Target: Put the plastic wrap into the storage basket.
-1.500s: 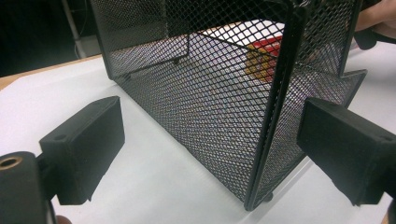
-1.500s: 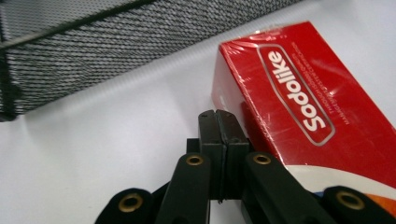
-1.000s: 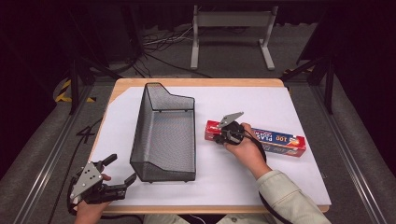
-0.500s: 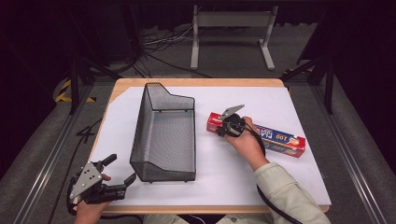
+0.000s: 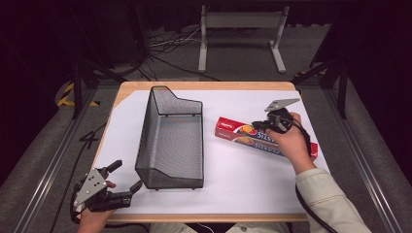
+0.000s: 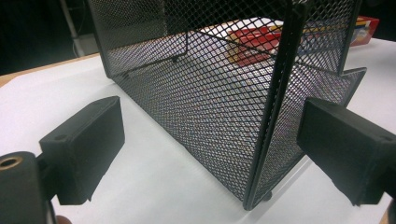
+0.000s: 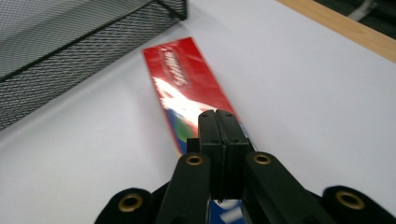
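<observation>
Here, red box [image 7: 196, 98] under right gripper [image 7: 217, 122]

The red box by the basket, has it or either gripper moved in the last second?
The right gripper has slid along the red box from near its basket end toward the middle; its fingers are pressed together above the box, not gripping it. The box itself barely shifted, if at all. The mesh basket and the open left gripper at the basket's near corner stayed where they were.
</observation>
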Available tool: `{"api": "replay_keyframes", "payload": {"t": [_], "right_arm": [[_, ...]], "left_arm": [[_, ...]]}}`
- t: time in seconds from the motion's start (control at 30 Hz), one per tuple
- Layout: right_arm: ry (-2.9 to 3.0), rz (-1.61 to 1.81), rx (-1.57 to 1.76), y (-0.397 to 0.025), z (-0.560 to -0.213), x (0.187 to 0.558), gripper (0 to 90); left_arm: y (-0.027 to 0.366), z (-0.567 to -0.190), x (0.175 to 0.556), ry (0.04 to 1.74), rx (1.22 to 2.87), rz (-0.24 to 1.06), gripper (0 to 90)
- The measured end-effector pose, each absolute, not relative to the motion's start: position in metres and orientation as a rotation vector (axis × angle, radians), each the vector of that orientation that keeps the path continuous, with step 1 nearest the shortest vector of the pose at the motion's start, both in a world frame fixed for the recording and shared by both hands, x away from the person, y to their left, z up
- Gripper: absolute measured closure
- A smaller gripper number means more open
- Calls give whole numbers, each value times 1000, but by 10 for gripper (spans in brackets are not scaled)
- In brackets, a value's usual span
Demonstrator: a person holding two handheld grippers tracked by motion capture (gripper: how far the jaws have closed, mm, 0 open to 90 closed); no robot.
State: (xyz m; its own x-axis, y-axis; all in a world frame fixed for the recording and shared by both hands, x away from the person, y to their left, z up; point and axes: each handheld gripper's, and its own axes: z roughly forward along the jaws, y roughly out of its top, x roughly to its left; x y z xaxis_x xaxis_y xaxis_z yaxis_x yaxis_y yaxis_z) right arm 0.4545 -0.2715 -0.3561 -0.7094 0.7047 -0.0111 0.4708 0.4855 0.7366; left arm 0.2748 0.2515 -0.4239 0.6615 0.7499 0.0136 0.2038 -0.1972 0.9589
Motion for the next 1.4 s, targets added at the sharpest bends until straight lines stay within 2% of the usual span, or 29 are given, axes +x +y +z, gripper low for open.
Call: {"api": "replay_keyframes", "payload": {"t": [0.3, 0.7, 1.0, 1.4], "right_arm": [[2328, 996, 1154, -330, -358, 454, 900], [2302, 831, 1306, -375, -374, 455, 900], [2355, 736, 1426, -395, -391, 454, 900], [2439, 729, 1497, -389, -394, 435, 900]], "left_arm": [[251, -424, 275, 774, 1739, 597, 84], [251, -424, 275, 778, 1740, 596, 84], [251, -424, 275, 777, 1744, 596, 84], [251, -424, 275, 775, 1743, 599, 84]]}}
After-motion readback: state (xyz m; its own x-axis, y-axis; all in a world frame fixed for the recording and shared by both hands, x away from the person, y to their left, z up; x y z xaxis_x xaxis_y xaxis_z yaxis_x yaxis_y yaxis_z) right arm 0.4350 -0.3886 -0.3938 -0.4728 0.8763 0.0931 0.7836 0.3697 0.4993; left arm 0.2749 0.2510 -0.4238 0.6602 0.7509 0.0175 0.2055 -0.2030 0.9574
